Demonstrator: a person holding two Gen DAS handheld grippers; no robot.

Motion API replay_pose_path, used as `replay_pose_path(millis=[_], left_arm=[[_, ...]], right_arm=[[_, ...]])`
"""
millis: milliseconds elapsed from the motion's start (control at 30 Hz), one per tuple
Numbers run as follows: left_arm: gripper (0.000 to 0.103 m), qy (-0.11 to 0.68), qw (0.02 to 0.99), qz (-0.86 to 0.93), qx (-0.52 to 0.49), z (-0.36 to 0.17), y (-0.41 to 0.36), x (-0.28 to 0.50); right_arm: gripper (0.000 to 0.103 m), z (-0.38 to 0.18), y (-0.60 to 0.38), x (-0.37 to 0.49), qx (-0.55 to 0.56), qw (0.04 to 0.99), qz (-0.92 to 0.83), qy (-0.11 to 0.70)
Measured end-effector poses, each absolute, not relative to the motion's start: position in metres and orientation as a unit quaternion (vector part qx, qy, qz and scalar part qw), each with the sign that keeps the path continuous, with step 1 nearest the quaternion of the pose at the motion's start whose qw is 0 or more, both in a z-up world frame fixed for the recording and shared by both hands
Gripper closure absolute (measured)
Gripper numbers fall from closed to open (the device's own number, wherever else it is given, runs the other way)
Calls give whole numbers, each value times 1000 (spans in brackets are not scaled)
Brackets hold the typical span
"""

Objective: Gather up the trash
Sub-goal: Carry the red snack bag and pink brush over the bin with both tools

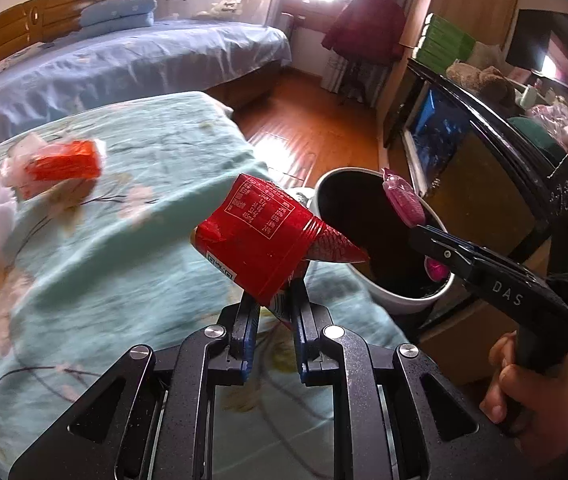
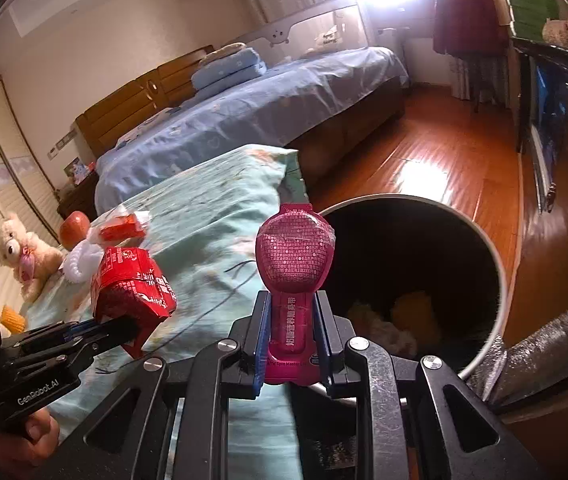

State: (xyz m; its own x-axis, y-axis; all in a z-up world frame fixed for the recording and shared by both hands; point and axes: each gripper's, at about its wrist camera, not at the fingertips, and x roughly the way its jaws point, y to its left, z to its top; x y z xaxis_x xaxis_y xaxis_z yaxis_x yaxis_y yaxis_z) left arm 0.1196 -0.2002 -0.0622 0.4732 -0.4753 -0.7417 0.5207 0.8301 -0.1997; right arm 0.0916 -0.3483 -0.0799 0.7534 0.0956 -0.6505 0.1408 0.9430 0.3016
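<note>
A: We are holding two pieces of trash, one in each gripper. Our left gripper (image 1: 274, 292) is clamping its fingers on the red snack wrapper (image 1: 260, 236), which is sticking up and forward from the fingertips, over the edge of the bed with the teal floral cover (image 1: 132, 168).

B: And our right gripper (image 2: 291, 320) is pinching the stem of the pink blister pack (image 2: 292, 256) between its fingers, with the round head standing upright above them. It is hanging just beside the rim of the white trash bin (image 2: 480, 240), which is standing on the wooden floor between the bed and a dark cabinet.

A: We are seeing little of the bin's inside. It is dark, and only some pale and yellow scraps at the bottom are showing, too dim to name.

B: On the cover we are counting one orange packet (image 1: 64, 164) in clear plastic, blurred, one white foam net (image 2: 82, 260) and one round orange-red thing behind it, hard to make out. A teddy bear (image 2: 24, 256) is sitting at the far left, partly cut off by the left gripper's body.
</note>
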Motion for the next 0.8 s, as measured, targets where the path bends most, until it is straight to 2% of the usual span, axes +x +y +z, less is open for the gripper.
replay_pose_path(millis=[800], left_arm=[[89, 424, 844, -324, 55, -60, -262, 131]], right_arm=[[82, -97, -400, 94, 180, 912, -47, 366]])
